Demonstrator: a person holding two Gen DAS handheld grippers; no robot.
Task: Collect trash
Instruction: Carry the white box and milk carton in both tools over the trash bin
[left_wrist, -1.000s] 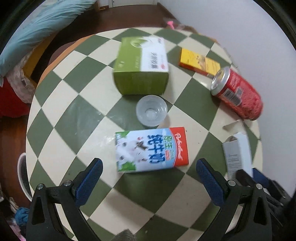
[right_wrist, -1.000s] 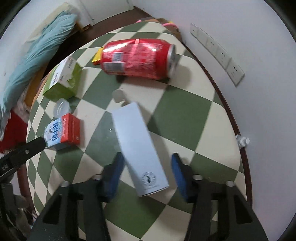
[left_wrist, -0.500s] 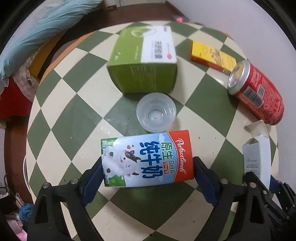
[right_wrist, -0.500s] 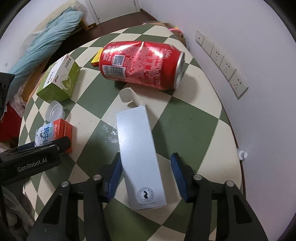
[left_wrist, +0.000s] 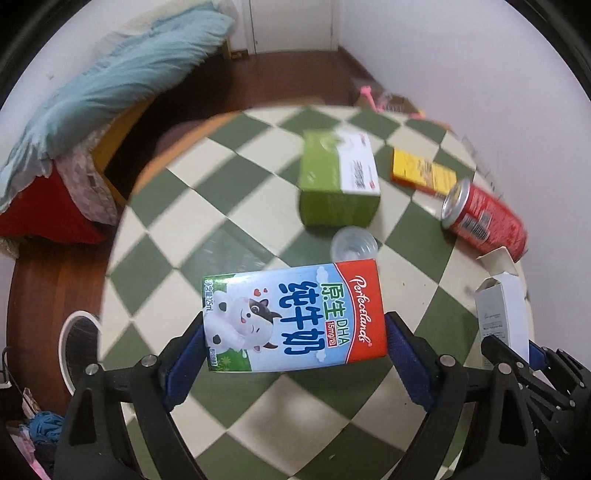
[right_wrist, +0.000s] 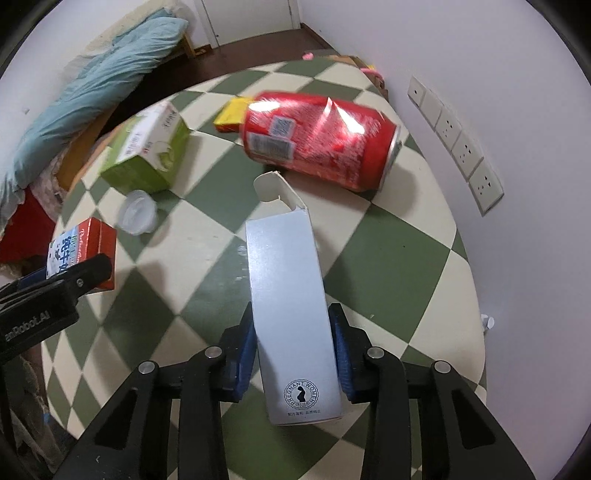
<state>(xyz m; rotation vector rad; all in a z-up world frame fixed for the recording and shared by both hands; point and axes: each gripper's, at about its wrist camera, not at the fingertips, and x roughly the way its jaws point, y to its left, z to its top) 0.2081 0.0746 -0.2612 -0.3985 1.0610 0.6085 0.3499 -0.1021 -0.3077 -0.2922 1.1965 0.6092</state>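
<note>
White sockets (right_wrist: 456, 146) in right view only.

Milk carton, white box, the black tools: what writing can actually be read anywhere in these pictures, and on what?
"Perfectland" – red end of the blue-and-white milk carton held in the left gripper.
"纯牛奶", "原生 DHA", "15mg/盒" – same carton's front.
"PREGNANT WOMEN" – round seal on the tall white cardboard box in the right gripper.
"...mRobot.AI" – left gripper's black body, right wrist view.
Red soda can, green-and-white box, yellow packet: print too blurred to read.
</note>
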